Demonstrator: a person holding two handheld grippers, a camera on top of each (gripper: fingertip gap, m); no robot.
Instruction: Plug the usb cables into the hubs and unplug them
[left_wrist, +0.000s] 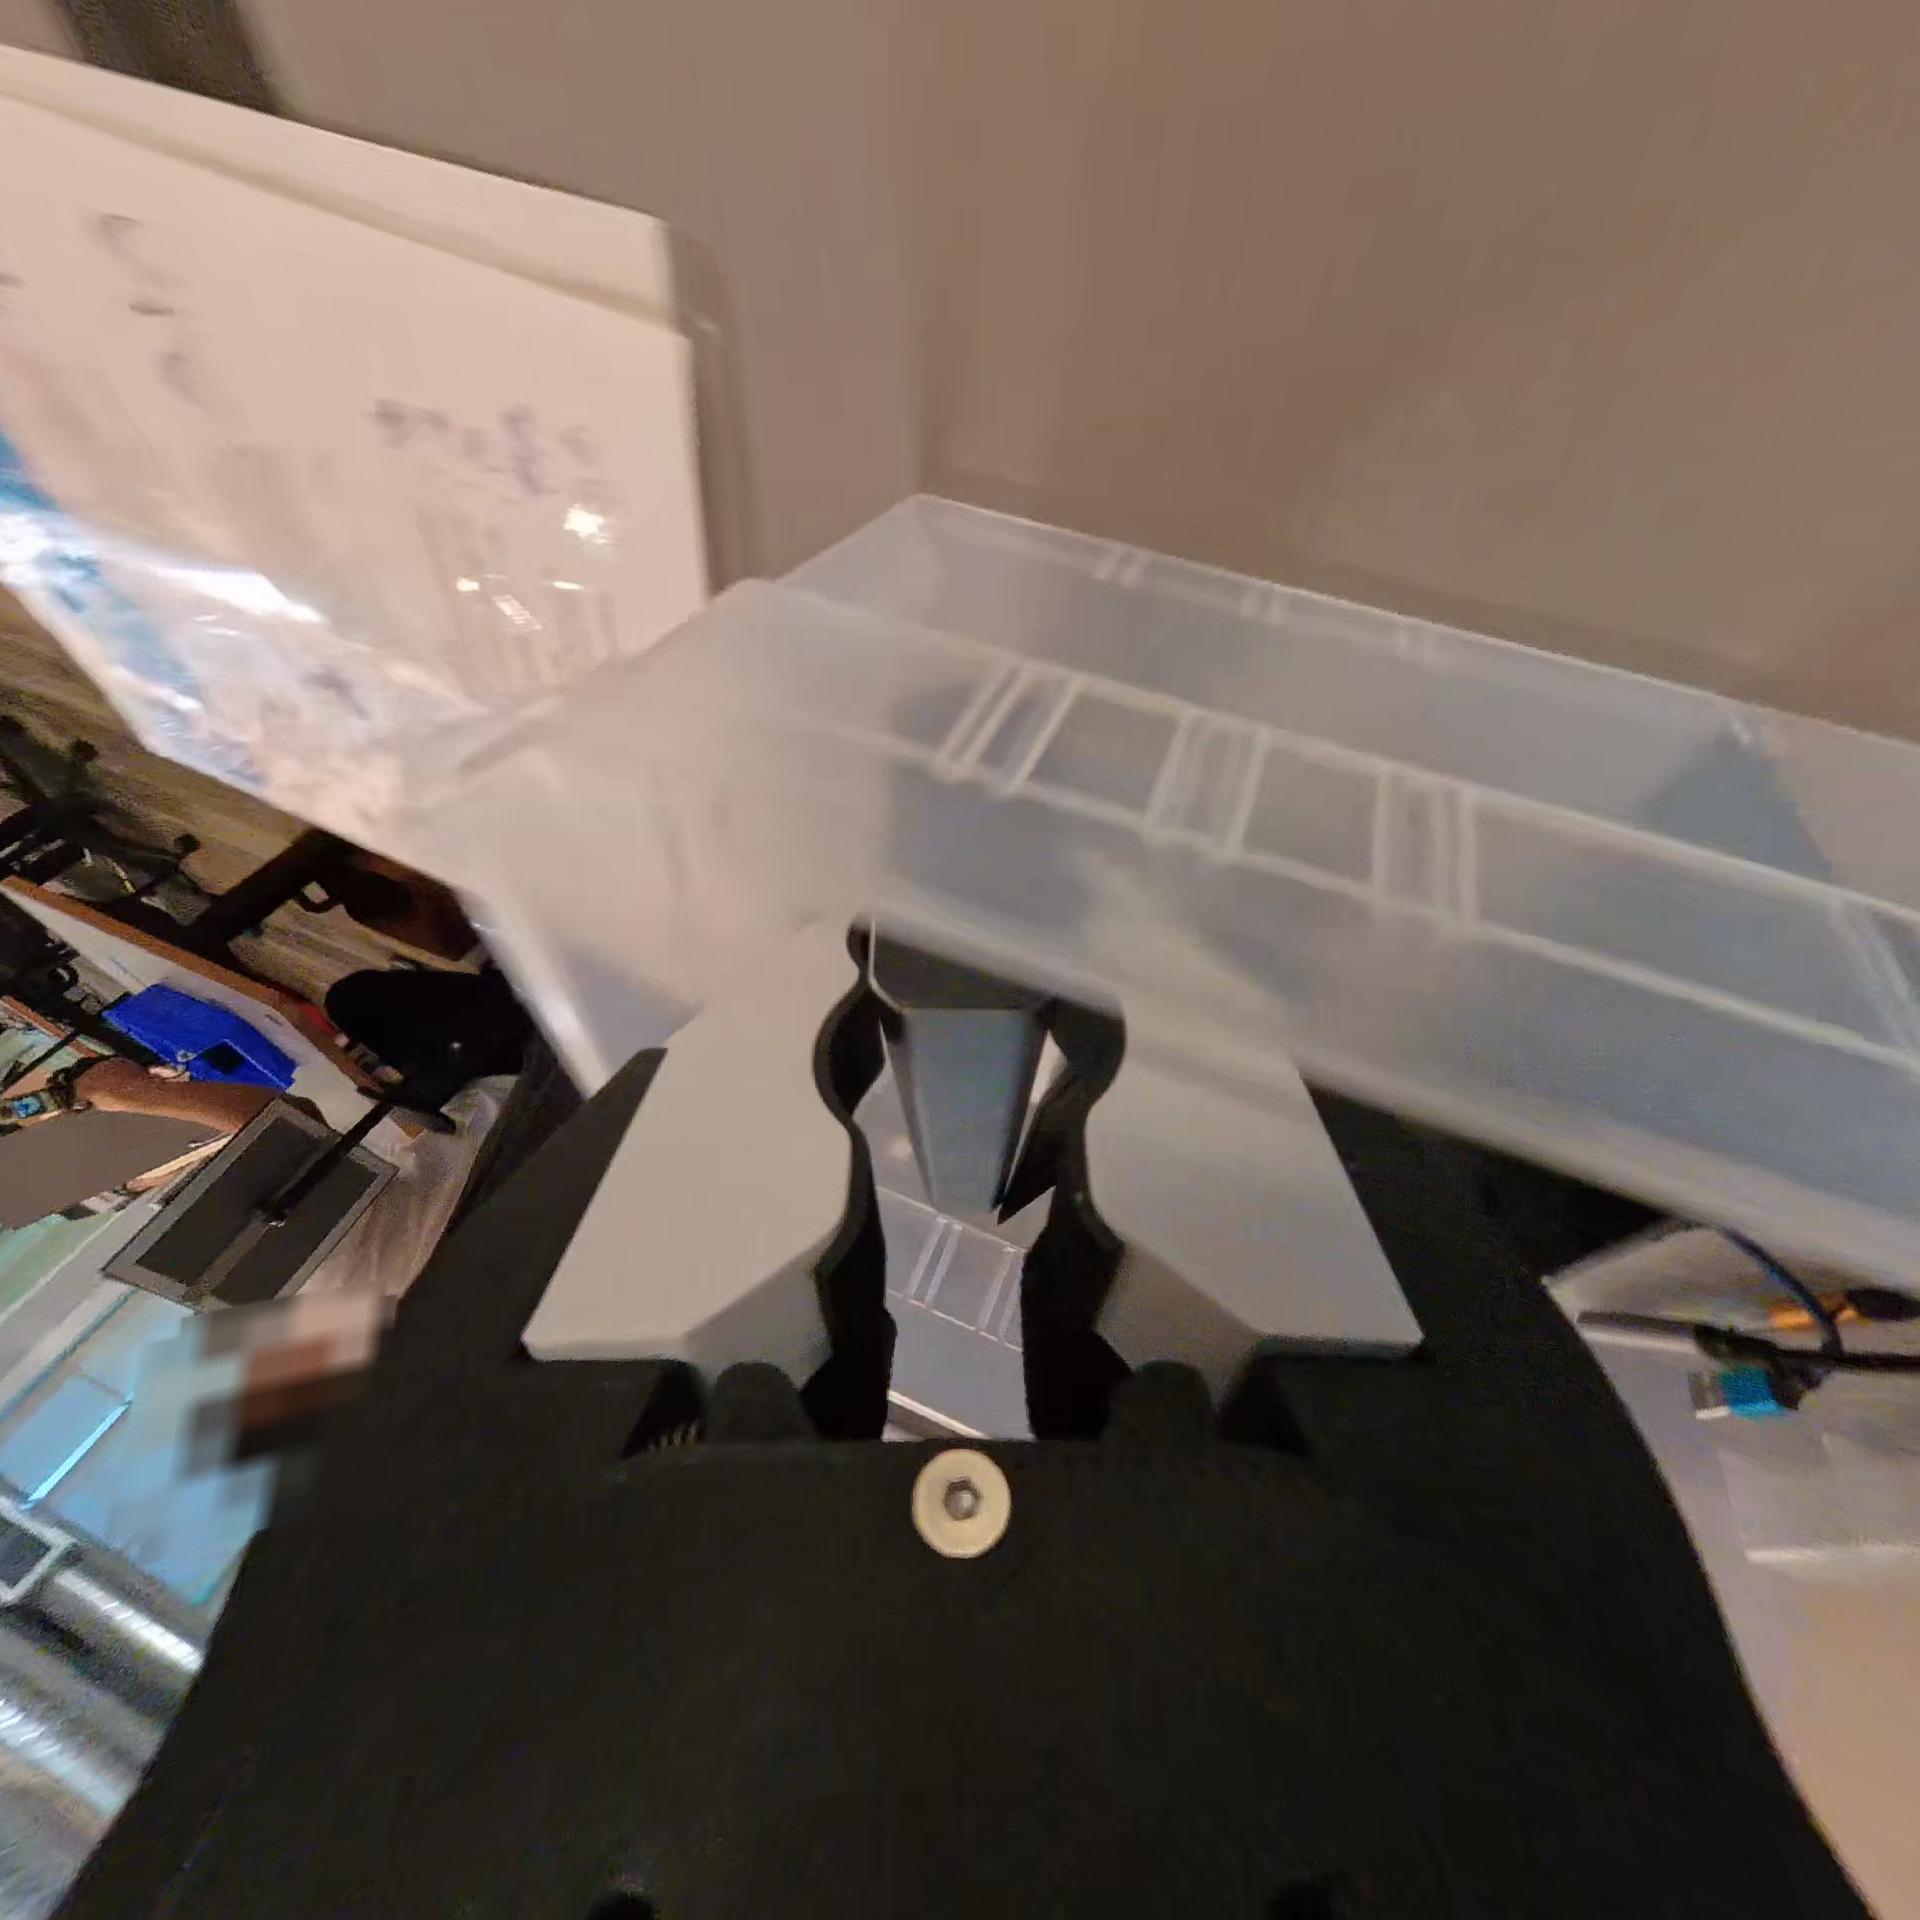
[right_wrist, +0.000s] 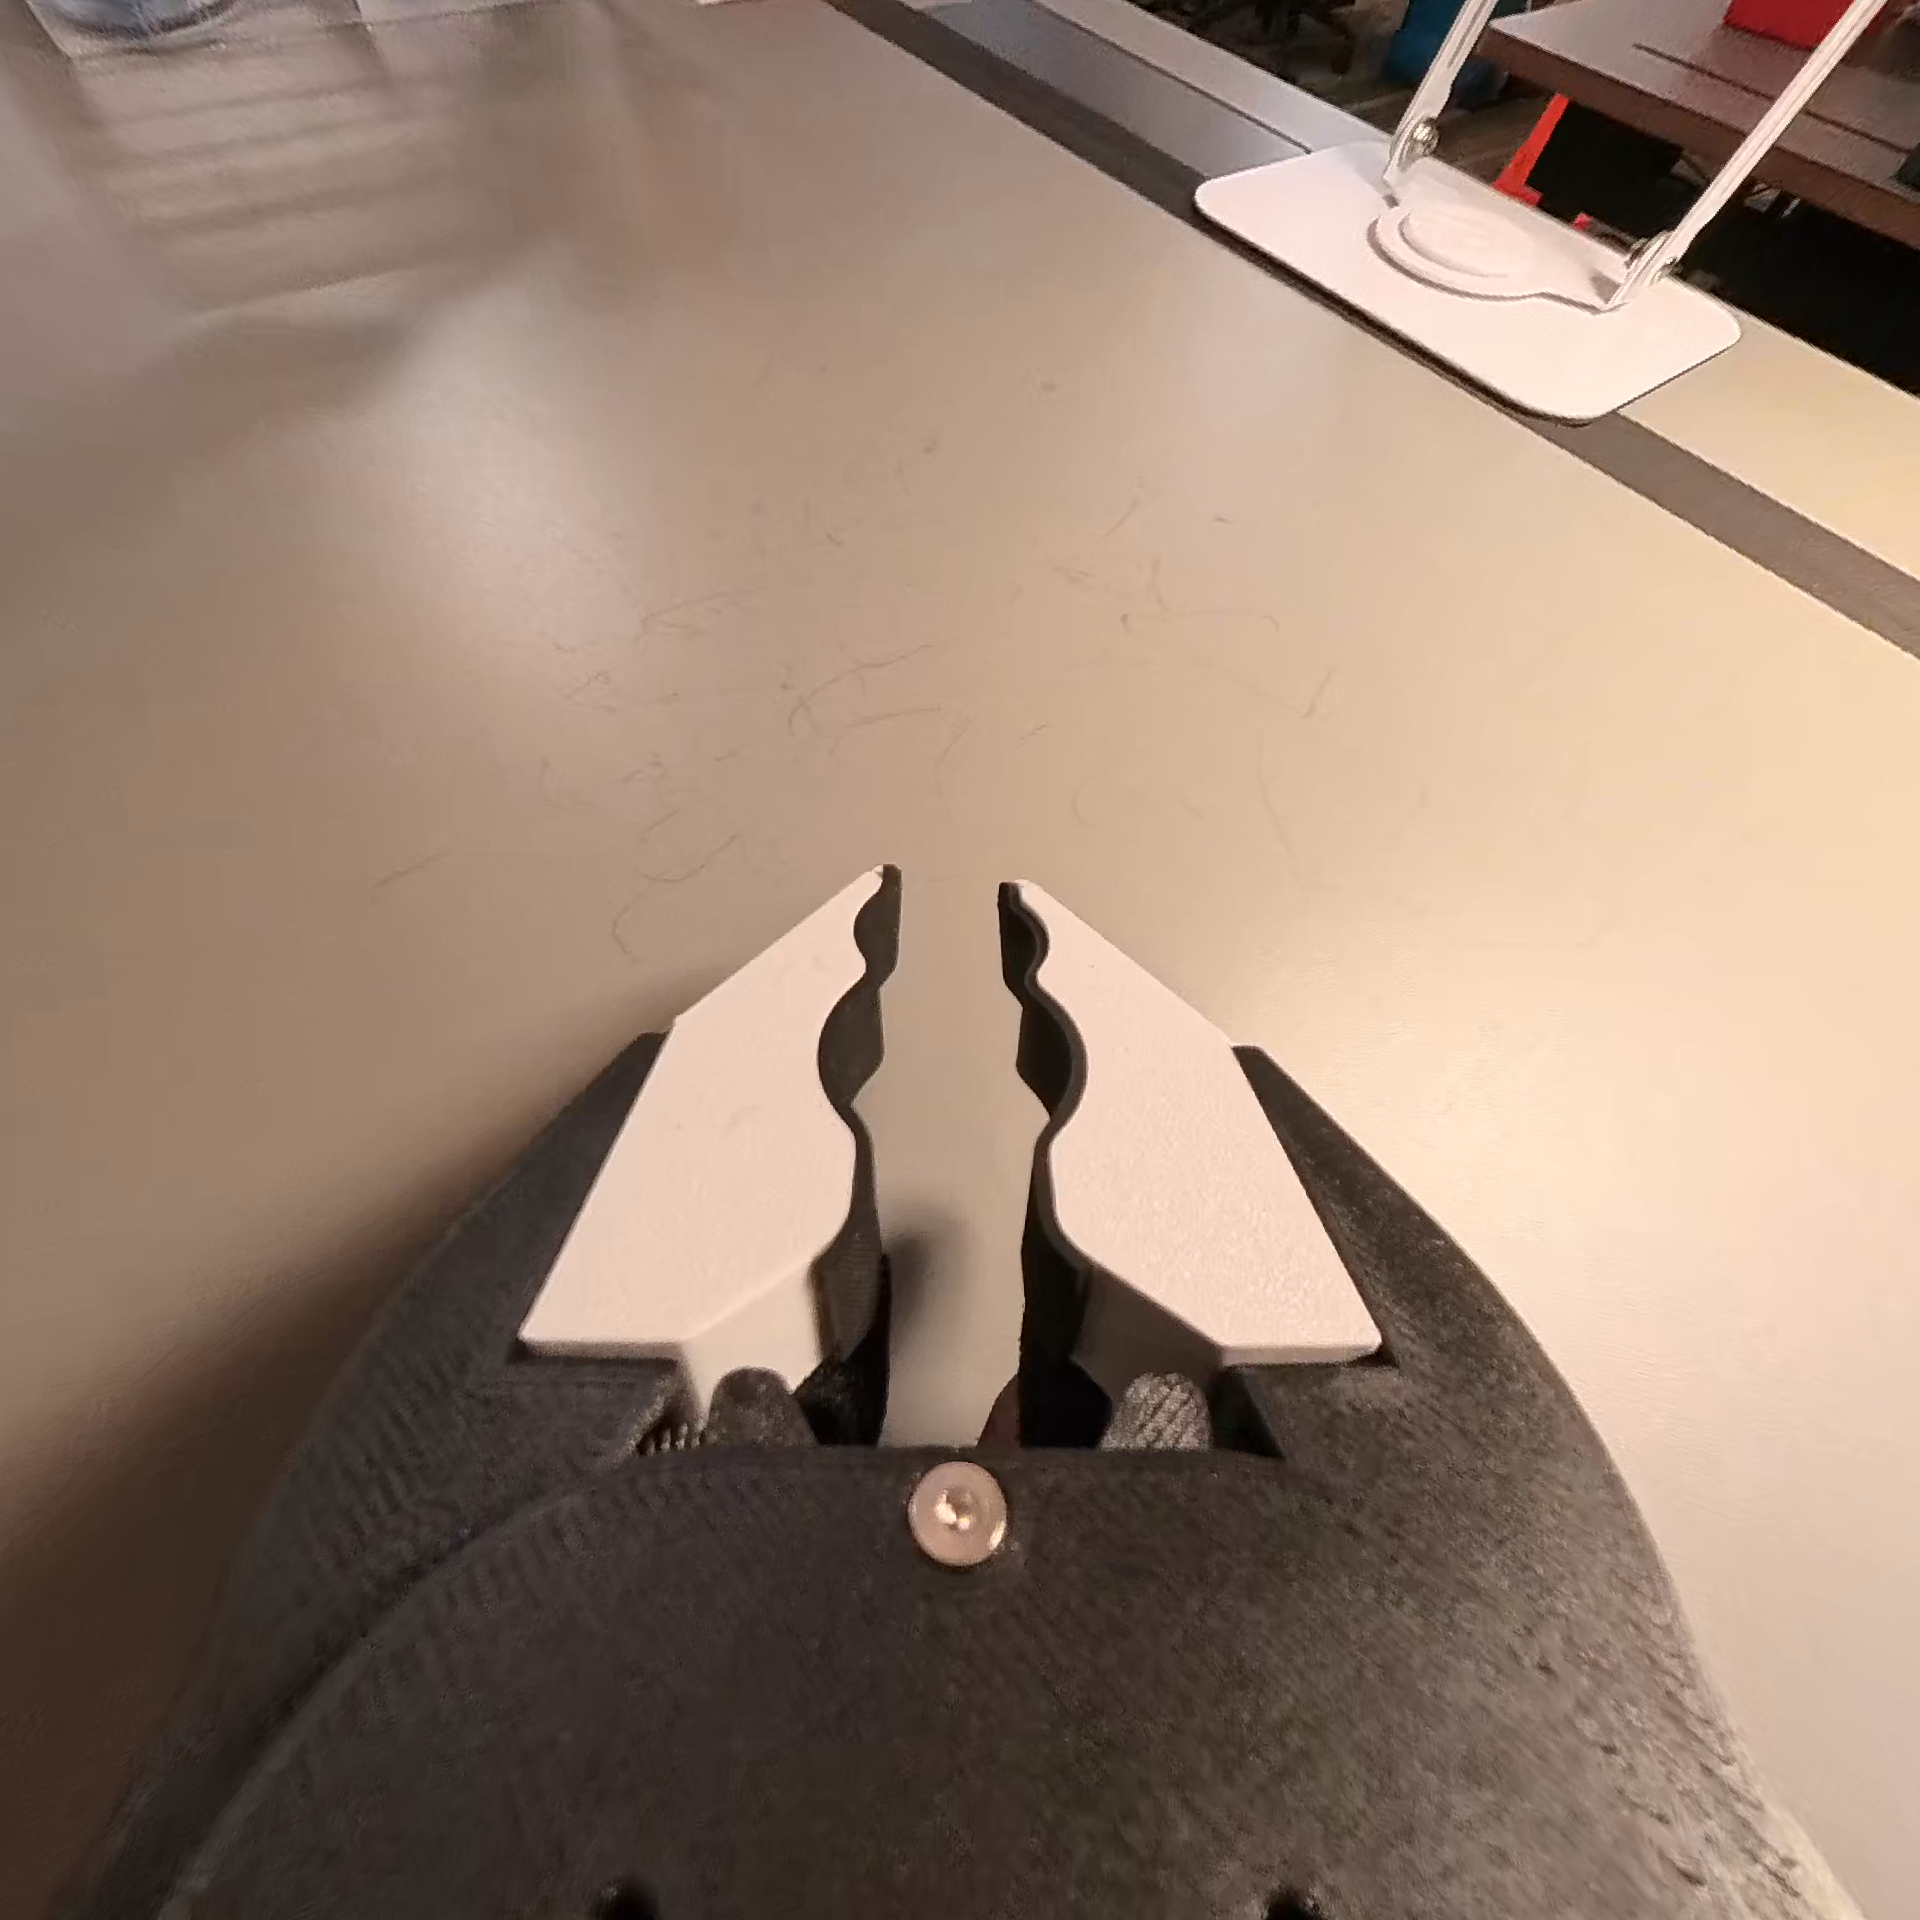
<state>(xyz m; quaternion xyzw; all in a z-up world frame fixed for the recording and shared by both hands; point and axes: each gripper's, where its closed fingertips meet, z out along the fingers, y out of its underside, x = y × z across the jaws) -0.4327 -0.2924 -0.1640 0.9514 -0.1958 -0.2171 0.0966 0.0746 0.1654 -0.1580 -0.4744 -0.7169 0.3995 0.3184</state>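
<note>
My left gripper (left_wrist: 958, 1003) is shut on the front tab (left_wrist: 961, 1101) of a translucent plastic organiser box lid (left_wrist: 1351, 831) and holds the lid tilted up. The fingertips are partly hidden under the lid's edge. Below the lid at the lower right lie USB cables (left_wrist: 1766, 1361), one with a blue connector and one with a black plug; the view is blurred. No hub is recognisable. My right gripper (right_wrist: 948, 883) is slightly open and empty, just above the bare beige table (right_wrist: 727, 520).
White boards (left_wrist: 364, 416) lean against the beige wall left of the box. A white stand base (right_wrist: 1455, 281) with clear legs sits at the table's far right edge, beside a dark strip (right_wrist: 1766, 520). A room with desks shows at the far left. About 70 cm separates my left fingertips from my right.
</note>
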